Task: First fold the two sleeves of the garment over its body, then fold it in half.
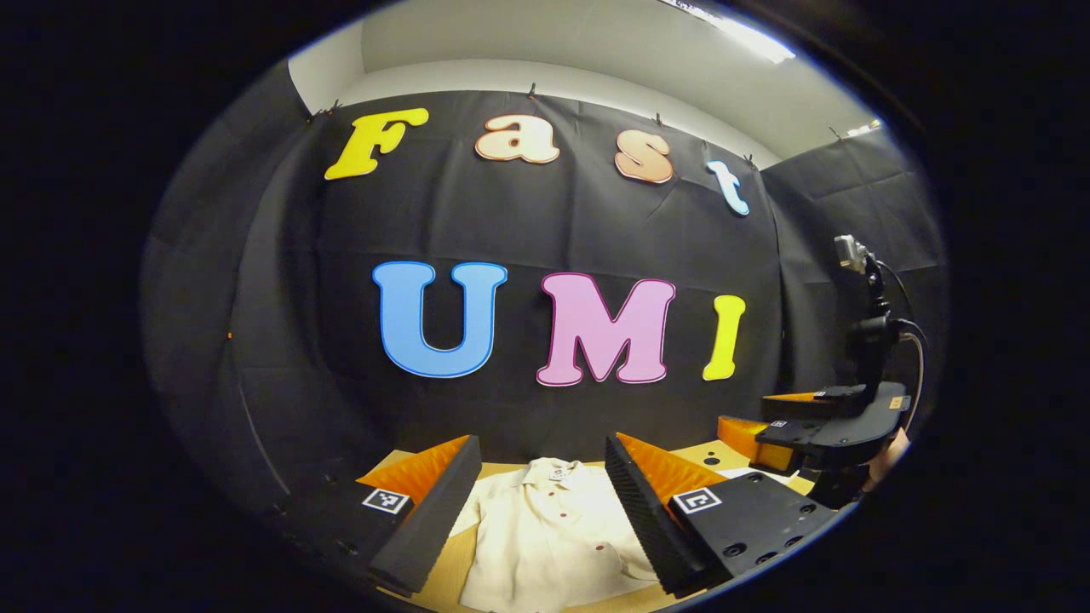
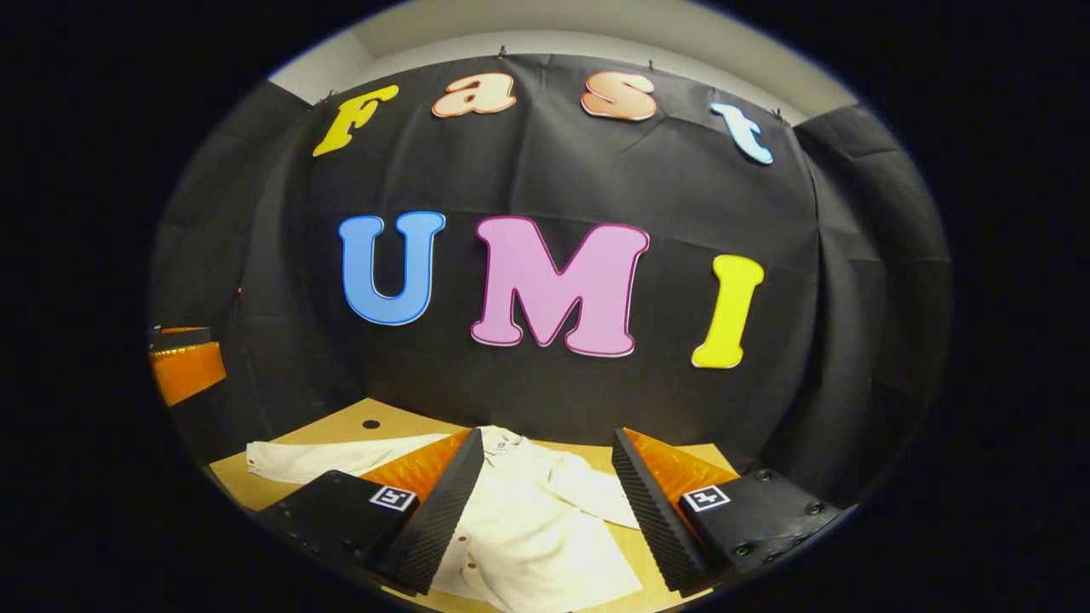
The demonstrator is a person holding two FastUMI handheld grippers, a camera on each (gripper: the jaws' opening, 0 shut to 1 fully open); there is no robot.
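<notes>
Left gripper view: cream garment (image 1: pixel 545 532) lies flat, buttoned front up, on the wooden tabletop (image 1: pixel 447 566), judged ready for sleeve folding. Left hand-held gripper (image 1: pixel 545 519) hovers spread above it, empty. Right gripper view adds one sleeve (image 2: pixel 328 460) outstretched; right hand-held gripper (image 2: pixel 545 511) likewise spread.

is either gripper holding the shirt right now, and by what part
Nothing is held. The left gripper and right gripper both hang open above the cream shirt, fingers apart.
</notes>
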